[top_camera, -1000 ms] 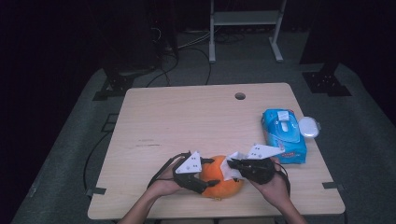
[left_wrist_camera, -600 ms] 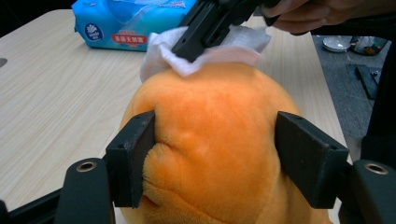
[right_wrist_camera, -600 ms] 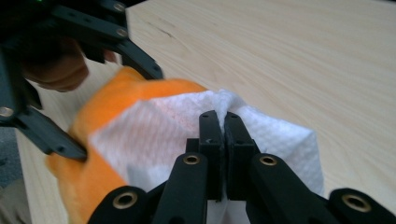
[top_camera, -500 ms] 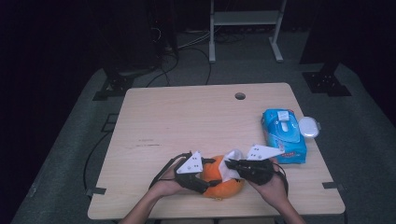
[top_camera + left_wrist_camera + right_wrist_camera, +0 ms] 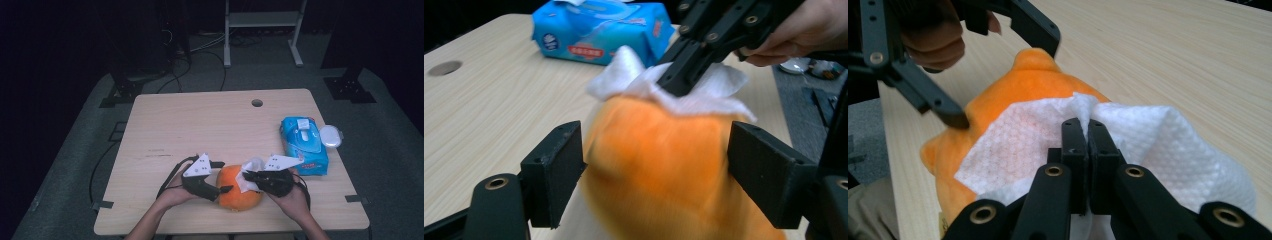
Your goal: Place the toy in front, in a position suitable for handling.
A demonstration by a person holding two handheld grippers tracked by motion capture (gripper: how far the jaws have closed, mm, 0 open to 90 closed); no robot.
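Observation:
An orange plush toy [image 5: 240, 196] lies near the table's front edge. My left gripper [image 5: 225, 176] is at its left side with a jaw on either flank of the toy [image 5: 659, 150]. Those jaws have just been opening and the pads [image 5: 555, 170] sit at the plush without squeezing it. My right gripper [image 5: 246, 176] comes in from the right, shut on a white wet wipe [image 5: 251, 166]. It holds the wipe [image 5: 1168, 145] against the top of the toy [image 5: 1018, 85]. In the left gripper view the right gripper [image 5: 684, 82] pins the wipe [image 5: 724, 85] onto the plush.
A blue pack of wet wipes [image 5: 302, 145] lies at the table's right edge, with a small white round lid [image 5: 331, 135] beside it. The wooden table [image 5: 200, 125] has a cable hole [image 5: 257, 102] near its far edge. A metal stand and cables are on the floor beyond.
The left gripper's jaws stand wider around the orange toy than before. Both hands have stayed in place, and the right gripper still holds the wipe on the toy.

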